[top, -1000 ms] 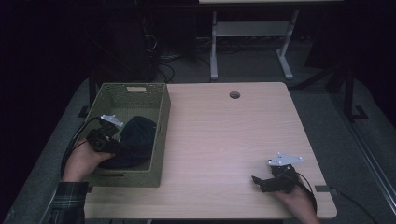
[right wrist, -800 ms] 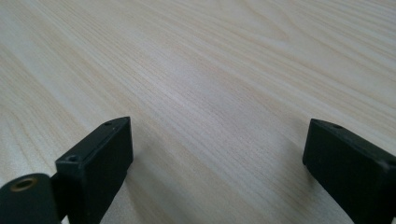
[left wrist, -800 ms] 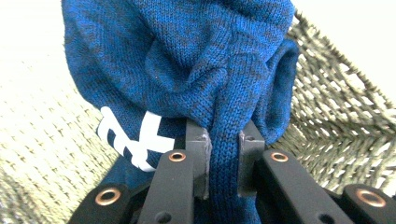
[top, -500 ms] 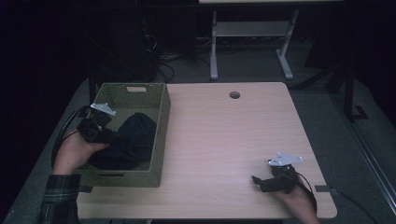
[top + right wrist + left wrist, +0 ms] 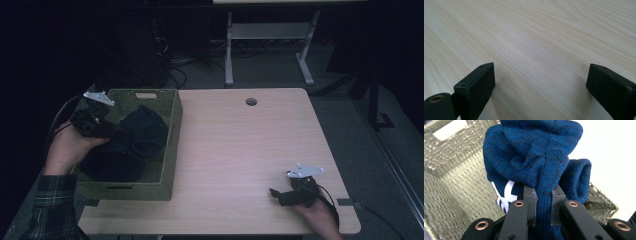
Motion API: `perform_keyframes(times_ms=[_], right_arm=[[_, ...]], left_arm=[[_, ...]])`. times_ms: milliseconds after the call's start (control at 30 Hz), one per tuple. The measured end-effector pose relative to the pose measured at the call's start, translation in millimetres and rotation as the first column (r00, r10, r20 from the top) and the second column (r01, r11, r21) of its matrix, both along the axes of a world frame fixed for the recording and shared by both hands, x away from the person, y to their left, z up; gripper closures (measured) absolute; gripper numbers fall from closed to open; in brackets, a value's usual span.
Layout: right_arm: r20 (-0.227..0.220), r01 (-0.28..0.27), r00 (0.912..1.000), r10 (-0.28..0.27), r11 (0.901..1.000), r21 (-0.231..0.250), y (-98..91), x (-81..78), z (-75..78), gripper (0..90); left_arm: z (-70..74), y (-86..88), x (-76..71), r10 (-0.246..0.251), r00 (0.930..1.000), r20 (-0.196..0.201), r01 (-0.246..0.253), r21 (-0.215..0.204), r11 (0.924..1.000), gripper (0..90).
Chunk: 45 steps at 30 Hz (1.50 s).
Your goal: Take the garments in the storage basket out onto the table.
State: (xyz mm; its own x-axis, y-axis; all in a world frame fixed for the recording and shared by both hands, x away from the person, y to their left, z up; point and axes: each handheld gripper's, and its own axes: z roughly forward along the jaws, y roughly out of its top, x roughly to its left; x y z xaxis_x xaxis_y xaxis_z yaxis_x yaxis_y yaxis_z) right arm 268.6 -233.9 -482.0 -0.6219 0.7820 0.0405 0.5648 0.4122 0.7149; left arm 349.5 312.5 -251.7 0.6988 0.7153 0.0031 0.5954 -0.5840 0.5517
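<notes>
The left gripper (image 5: 107, 131) has risen, fingers pinching the blue sweater (image 5: 534, 162) from the basket (image 5: 172, 145) at nine o'clock; lift clear before swinging over the desk (image 5: 250, 150), right gripper (image 5: 275, 194) wide.

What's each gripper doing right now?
Left gripper: shut on the dark blue knitted garment.
Right gripper: open, holding nothing.

I'm working at a light wood table (image 5: 240, 150) with a round cable hole (image 5: 251, 101) near its far edge. The room's really dark. Behind the table there's a grey floor (image 5: 340, 70), a white metal stand (image 5: 267, 45) on two legs, and a tangle of cables (image 5: 172, 62) off to the left.
</notes>
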Motion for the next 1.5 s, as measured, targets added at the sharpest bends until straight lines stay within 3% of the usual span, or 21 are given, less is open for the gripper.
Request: perform_keyframes(times_ms=[367, 667, 933, 1067, 1267, 1500], right_arm=[[0.000, 0.000, 1.0000, 0.000, 1.0000, 0.000, 0.0, 0.0, 0.0, 8.1], [0.000, 0.000, 1.0000, 0.000, 1.0000, 0.000, 0.0, 0.0, 0.0, 8.1], [0.000, 0.000, 1.0000, 0.000, 1.0000, 0.001, 0.0, 0.0, 0.0, 8.1], [0.000, 0.001, 1.0000, -0.001, 1.0000, 0.001, 0.0, 0.0, -0.1, 8.1], [0.000, 0.001, 1.0000, -0.001, 1.0000, 0.001, 0.0, 0.0, 0.0, 8.1], [0.000, 0.000, 1.0000, 0.000, 1.0000, 0.001, 0.0, 0.0, -0.1, 8.1]], left_arm=[[22.2, 2.0, 3.4, 0.000, 0.9996, 0.029, 0.001, -0.031, 0.9995, 79.9], [37.7, -1.2, 3.2, -0.024, 0.9993, 0.028, 0.026, -0.063, 0.9977, 80.0], [58.9, -15.8, 2.9, -0.062, 0.9974, 0.038, 0.065, -0.082, 0.9945, 80.0], [65.4, -26.7, 3.6, -0.094, 0.9949, 0.036, 0.097, -0.069, 0.9929, 80.0], [74.7, -45.6, 5.2, -0.151, 0.9879, 0.035, 0.154, -0.097, 0.9833, 80.0], [80.3, -62.6, 5.9, -0.185, 0.9821, 0.036, 0.187, -0.105, 0.9766, 79.9]])
